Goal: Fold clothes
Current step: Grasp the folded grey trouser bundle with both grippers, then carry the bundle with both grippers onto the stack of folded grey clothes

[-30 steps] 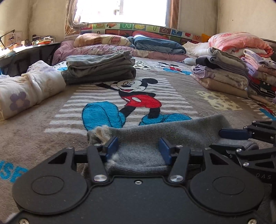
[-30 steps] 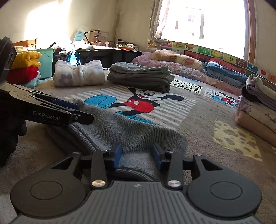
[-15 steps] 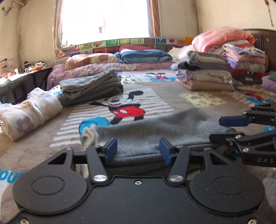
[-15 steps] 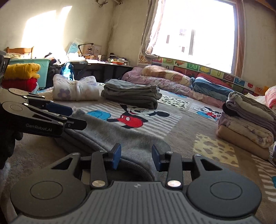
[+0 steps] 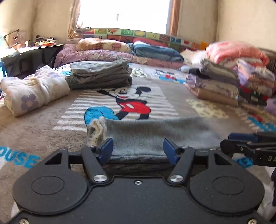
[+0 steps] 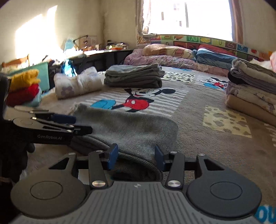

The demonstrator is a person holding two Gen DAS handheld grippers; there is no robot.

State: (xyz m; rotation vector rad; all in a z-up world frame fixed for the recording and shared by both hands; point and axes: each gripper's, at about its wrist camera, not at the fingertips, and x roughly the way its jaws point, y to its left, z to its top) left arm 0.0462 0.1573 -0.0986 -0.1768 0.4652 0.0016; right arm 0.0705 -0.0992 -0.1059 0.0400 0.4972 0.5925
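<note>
Grey knit garment [image 5: 155,136]: part-folded on Mickey blanket [image 5: 131,103]. L gripper [image 5: 138,149], R gripper [image 6: 136,156] jaws spread, holding nothing. Final fold, stacking left.

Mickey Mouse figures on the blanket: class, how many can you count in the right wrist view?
2: one large Mickey mid-blanket beyond the grey garment; one smaller farther right. Others may be hidden.

A Mickey Mouse blanket [image 5: 172,96] covers the bed. Far back lie pillows [image 5: 103,45] beneath a bright window [image 5: 124,13]; a cluttered desk [image 6: 103,51] stands far left.
</note>
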